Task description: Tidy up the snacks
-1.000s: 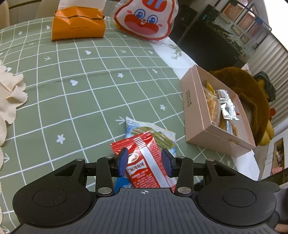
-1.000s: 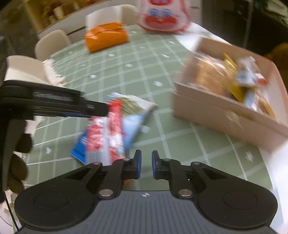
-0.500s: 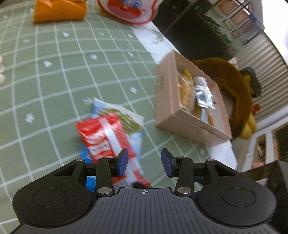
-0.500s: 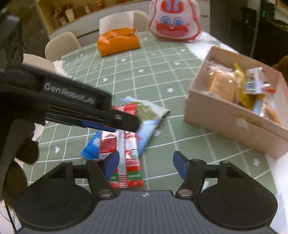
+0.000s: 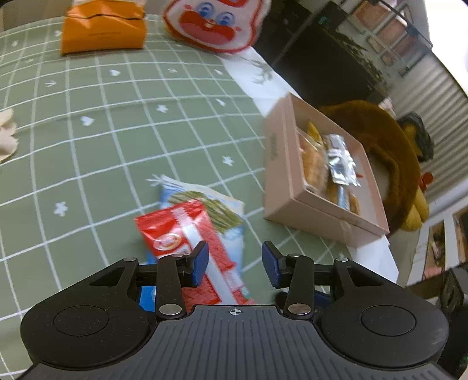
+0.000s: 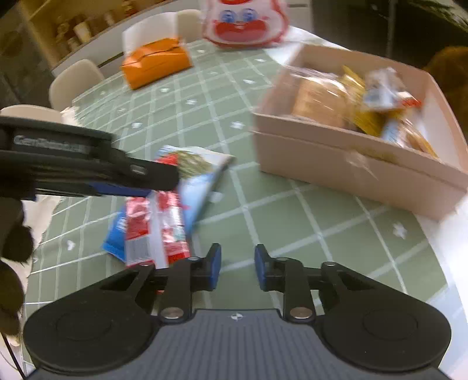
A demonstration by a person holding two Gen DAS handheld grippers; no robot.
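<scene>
On the green checked tablecloth point(image 5: 96, 163), far left, sits an orange packet point(image 5: 102, 27), with a rabbit-face bag point(image 5: 215, 24) just right of it. Nearer, the left gripper point(image 5: 234, 263) hovers with its jaws apart and nothing between them, its left finger over a red snack packet point(image 5: 181, 231) that lies on top of a blue-and-white snack packet point(image 5: 204, 201). The right gripper point(image 6: 235, 267) also has its jaws parted and holds nothing, above bare cloth right of the packets. Farther right stands an open pink box point(image 6: 345, 163) holding wrapped snacks point(image 6: 359, 108), apart from the two packets.
</scene>
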